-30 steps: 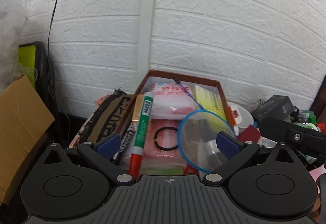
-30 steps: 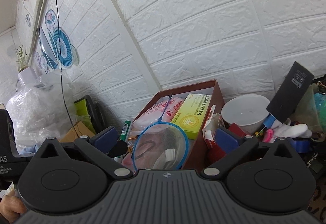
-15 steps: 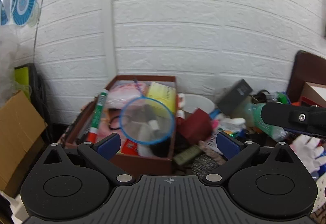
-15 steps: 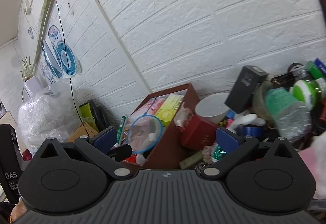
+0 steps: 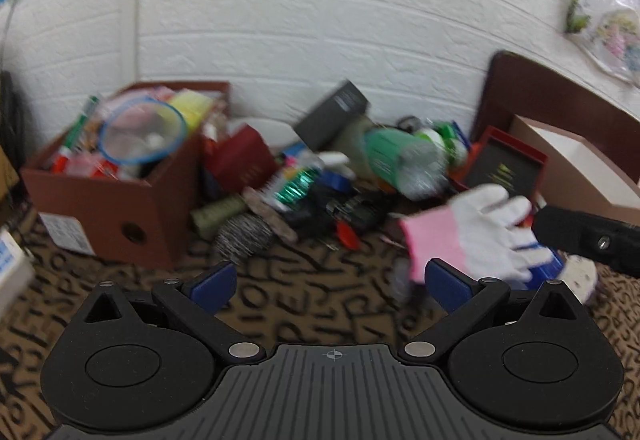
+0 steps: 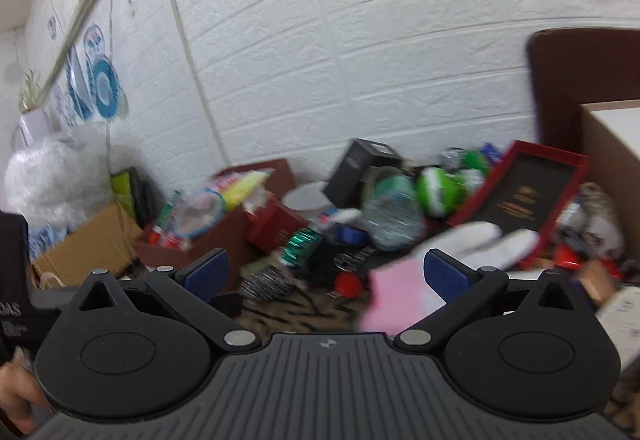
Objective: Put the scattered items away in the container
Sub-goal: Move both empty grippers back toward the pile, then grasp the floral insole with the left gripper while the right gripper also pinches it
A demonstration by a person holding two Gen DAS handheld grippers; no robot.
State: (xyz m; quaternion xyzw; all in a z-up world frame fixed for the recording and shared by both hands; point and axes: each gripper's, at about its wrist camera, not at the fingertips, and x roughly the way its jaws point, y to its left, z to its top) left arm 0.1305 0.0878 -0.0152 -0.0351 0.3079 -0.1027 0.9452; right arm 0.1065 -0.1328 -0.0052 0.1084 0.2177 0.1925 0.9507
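Brown box = the container, far left on the patterned cloth, already stuffed: blue-rimmed net, green marker, yellow pack. Scattered pile sits to its right along the white brick wall: red box, steel scrubber, green bottle, red-framed case, and the white glove with pink cuff. I'd call the glove my next pick, a judgement only. My left gripper is spread wide, nothing between the pads; my right gripper likewise wide, empty. Key relation: glove lies right of centre for both claws, just ahead of each right pad. Its long axis runs from near-left cuff to far-right fingers. Right gripper is nearer; in its view the cuff sits almost inside the jaw gap, so I'd shift it right and pinch the cuff. Both frames are motion-blurred, so fine contact can't be told.
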